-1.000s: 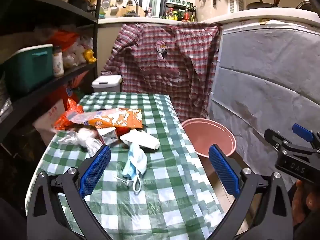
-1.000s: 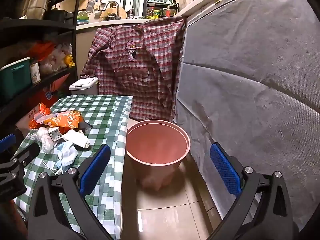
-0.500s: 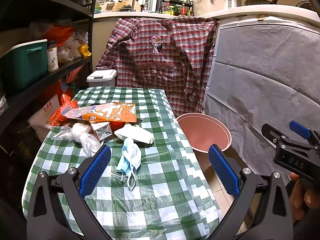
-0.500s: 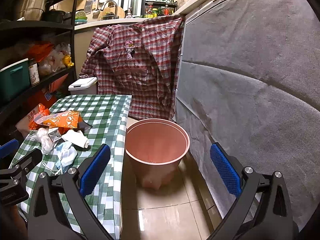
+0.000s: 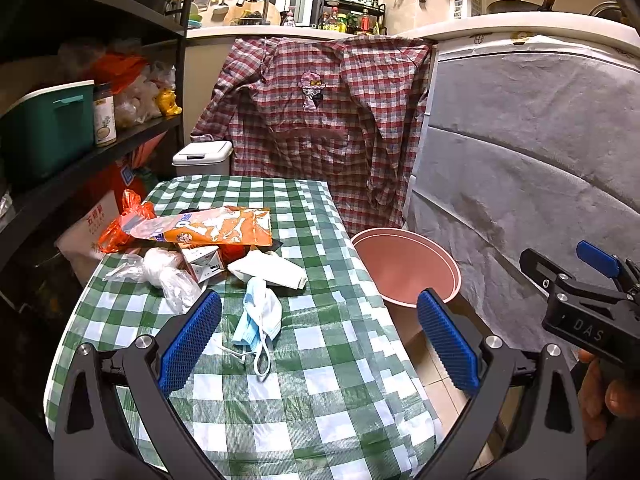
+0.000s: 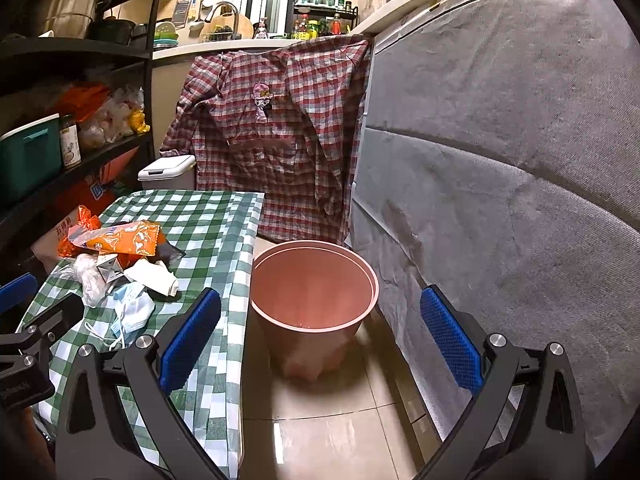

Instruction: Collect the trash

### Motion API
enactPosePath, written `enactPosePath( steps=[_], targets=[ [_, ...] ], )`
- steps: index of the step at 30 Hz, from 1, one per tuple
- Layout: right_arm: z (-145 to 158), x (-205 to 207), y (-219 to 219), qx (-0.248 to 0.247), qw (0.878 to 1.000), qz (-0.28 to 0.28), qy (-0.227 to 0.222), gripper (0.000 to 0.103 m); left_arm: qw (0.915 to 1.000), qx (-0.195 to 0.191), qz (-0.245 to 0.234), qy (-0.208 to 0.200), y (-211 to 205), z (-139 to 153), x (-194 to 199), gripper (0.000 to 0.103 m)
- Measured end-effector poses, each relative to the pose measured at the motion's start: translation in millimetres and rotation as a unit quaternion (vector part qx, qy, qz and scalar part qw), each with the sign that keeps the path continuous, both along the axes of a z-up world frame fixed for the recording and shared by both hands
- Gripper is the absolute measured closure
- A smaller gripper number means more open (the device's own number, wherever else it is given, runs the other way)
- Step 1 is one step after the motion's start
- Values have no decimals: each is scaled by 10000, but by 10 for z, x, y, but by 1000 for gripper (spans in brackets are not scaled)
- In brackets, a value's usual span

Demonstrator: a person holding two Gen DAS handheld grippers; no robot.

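Observation:
Trash lies on a green checked table [image 5: 304, 392]: a blue face mask [image 5: 258, 316], a white folded wrapper [image 5: 268, 270], a small carton [image 5: 206, 262], crumpled clear plastic [image 5: 164, 276] and an orange snack bag [image 5: 208, 230]. A pink bucket [image 6: 314, 286] stands on the floor right of the table. My left gripper [image 5: 318, 336] is open and empty above the table's near part, the mask just beyond its left finger. My right gripper [image 6: 320, 338] is open and empty, held over the floor in front of the bucket.
A black shelf [image 5: 80, 152] with a teal box and jars stands left of the table. A plaid shirt [image 5: 320, 120] hangs behind. A grey covered surface [image 5: 520, 160] stands at right. A white lidded bin [image 5: 202, 158] sits behind the table.
My left gripper has drawn back and up from the trash, so more of the table shows. The right gripper has barely moved. Both stay open.

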State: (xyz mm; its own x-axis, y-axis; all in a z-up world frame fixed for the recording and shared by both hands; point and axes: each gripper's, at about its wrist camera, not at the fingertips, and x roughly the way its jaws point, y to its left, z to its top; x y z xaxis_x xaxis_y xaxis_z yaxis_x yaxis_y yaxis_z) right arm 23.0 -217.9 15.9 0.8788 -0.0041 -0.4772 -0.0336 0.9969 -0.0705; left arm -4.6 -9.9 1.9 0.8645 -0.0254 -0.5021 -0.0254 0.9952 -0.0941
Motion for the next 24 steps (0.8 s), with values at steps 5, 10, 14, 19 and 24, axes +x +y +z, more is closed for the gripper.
enactPosePath(
  steps=[5,10,14,19,24],
  targets=[
    [-1,1,2,1,10000,6,5,5,10000,-8,-2,0,10,-6,-3,8],
    [4,4,-15,-2,10000,3,-10,5,10000,-11,-9,4,0,3,-1,8],
    [7,17,-36,-11,10000,0,-14,5,10000,-11,-21,-6,-16,21,-8,8],
    [10,27,-61,-3,10000,3,-32,5,10000,-10,-21,-4,-29,28,-8,8],
    [13,32,-69,-15,10000,1,-33,6,10000,-18,-18,-6,-28,25,-8,8]
  ],
)
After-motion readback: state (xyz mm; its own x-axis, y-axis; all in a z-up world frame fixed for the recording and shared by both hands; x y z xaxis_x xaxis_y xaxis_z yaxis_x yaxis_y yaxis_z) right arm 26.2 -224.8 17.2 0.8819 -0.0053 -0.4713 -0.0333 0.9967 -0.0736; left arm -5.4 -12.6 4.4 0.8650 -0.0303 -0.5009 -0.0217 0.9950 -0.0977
